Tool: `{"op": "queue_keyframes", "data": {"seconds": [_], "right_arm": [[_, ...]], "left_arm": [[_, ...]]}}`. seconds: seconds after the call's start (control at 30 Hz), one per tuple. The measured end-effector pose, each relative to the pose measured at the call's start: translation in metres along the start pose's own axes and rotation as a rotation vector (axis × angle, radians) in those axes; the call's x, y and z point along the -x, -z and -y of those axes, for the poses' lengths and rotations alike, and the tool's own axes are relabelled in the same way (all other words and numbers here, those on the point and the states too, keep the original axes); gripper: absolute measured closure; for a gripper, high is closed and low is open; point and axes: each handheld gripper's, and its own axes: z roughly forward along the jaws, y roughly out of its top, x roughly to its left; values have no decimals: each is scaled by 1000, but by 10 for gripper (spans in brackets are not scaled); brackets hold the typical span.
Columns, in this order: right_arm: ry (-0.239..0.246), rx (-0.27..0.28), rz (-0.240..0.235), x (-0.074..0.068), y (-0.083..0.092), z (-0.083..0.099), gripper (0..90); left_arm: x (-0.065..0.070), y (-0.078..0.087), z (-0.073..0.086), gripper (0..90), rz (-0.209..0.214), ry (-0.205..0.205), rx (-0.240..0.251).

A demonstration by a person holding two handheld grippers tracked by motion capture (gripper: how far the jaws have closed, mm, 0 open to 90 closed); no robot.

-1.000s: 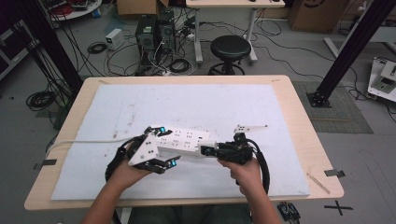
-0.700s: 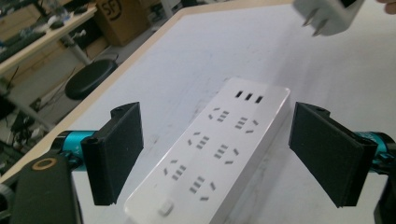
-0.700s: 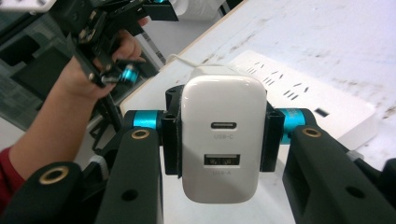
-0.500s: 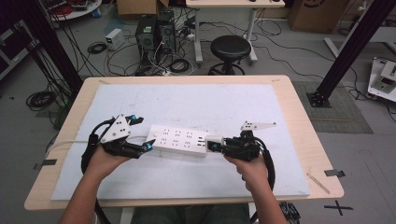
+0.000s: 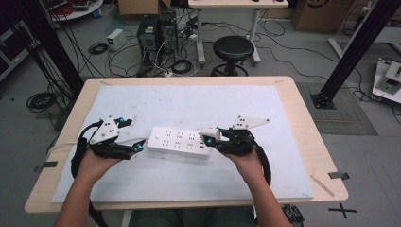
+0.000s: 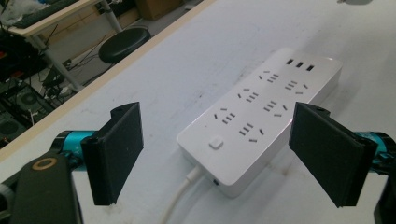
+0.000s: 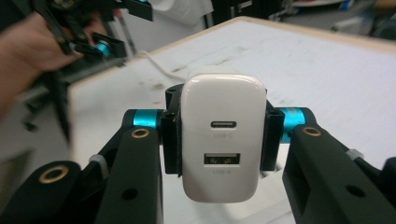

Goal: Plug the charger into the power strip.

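1. A white power strip (image 5: 179,141) lies flat near the middle of the white mat (image 5: 189,101) that covers the wooden table (image 5: 309,142), with its long side running from 9 o'clock to 3 o'clock in the high view.
2. The left gripper (image 5: 137,147) sits at the 9 o'clock end of the strip, held by the person's left hand (image 5: 94,161); its tips are just beside the strip's end.
3. In the left gripper view, the left gripper (image 6: 215,154) has its 2 black jaws spread wide, and the power strip (image 6: 261,116) lies between and beyond them, untouched by either pad.
4. That view shows a square switch (image 6: 215,142) on the strip's near end, rows of sockets along its top, 3 small slots at the far end, and a white cord (image 6: 180,198) leaving the near end toward 6 o'clock.
5. The right gripper (image 5: 211,134) sits at the 3 o'clock end of the strip, held by the person's right hand (image 5: 246,158).
6. In the right gripper view, the right gripper (image 7: 219,135) is clamped on a white USB charger (image 7: 223,135), with a pad pressed to each side.
7. The charger's face carries 2 ports, one marked USB-C above one marked USB-A.
8. In the high view the charger (image 5: 209,134) hangs just above the strip's 3 o'clock end; whether they touch cannot be told.
9. A black stool (image 5: 233,49) stands on the floor at 12 o'clock beyond the table.
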Motion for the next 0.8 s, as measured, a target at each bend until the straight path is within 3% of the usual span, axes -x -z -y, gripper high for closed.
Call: {"op": "queue_keyframes", "data": {"seconds": [0.17,0.37,0.6,0.8], "right_arm": [[110,-67,58,0,-11,-10,630],[225,-185,76,0,-26,-22,630],[301,-326,63,4,-40,-36,630],[355,-412,60,9,-50,-49,630]], "left_arm": [[-3,7,7,177,-11,6,-20],[-5,11,14,177,-20,13,-28],[-7,14,17,177,-24,15,-29],[-7,15,23,177,-20,16,-39]]}}
